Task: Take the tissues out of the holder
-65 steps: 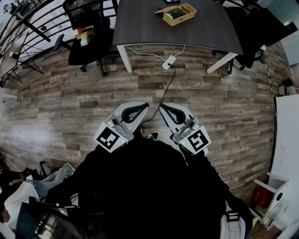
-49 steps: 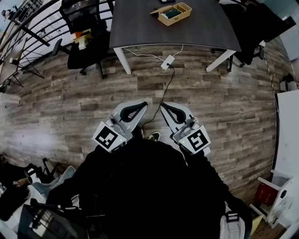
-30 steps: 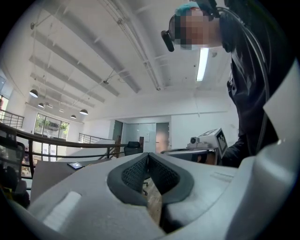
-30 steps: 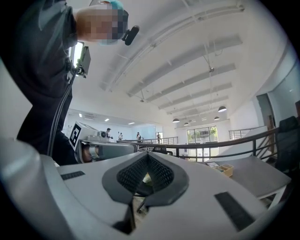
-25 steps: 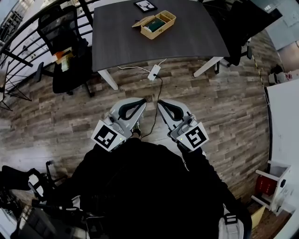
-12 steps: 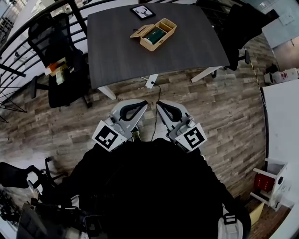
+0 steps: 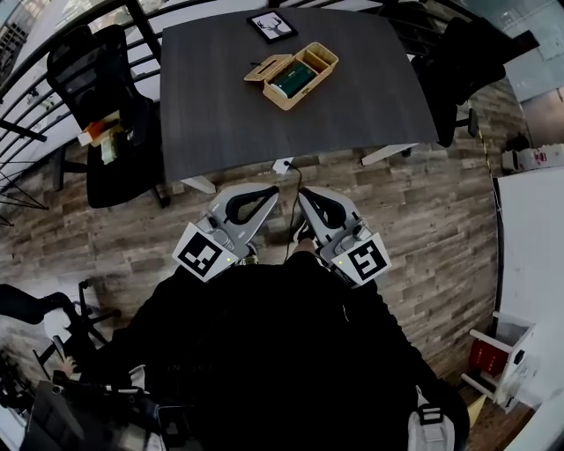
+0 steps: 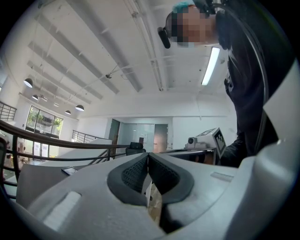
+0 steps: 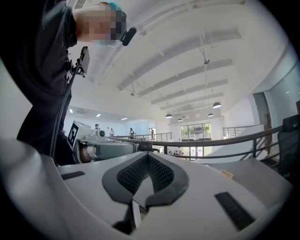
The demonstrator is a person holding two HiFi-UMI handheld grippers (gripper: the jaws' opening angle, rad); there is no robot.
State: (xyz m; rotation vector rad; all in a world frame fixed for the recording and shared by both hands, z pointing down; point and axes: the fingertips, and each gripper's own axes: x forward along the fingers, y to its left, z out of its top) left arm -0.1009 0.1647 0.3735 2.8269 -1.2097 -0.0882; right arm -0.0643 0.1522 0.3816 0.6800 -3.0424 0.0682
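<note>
Holder (image 7: 293,75) is sitting on the table (image 7: 370,106), toward its far edge, tissues (image 7: 291,79) lying inside. Frame (image 7: 271,25) is lying behind it, at the far edge. Chair (image 7: 97,106) is standing off the left edge.

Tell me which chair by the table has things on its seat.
The black chair at the table's left end: small items lie on its seat; the right-hand chair shows none.

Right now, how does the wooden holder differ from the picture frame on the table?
The wooden holder is a tan open box holding something green; the picture frame is a dark-edged square, white inside. The holder sits nearer the person, the frame by the far edge. Both rest on the dark table.
</note>
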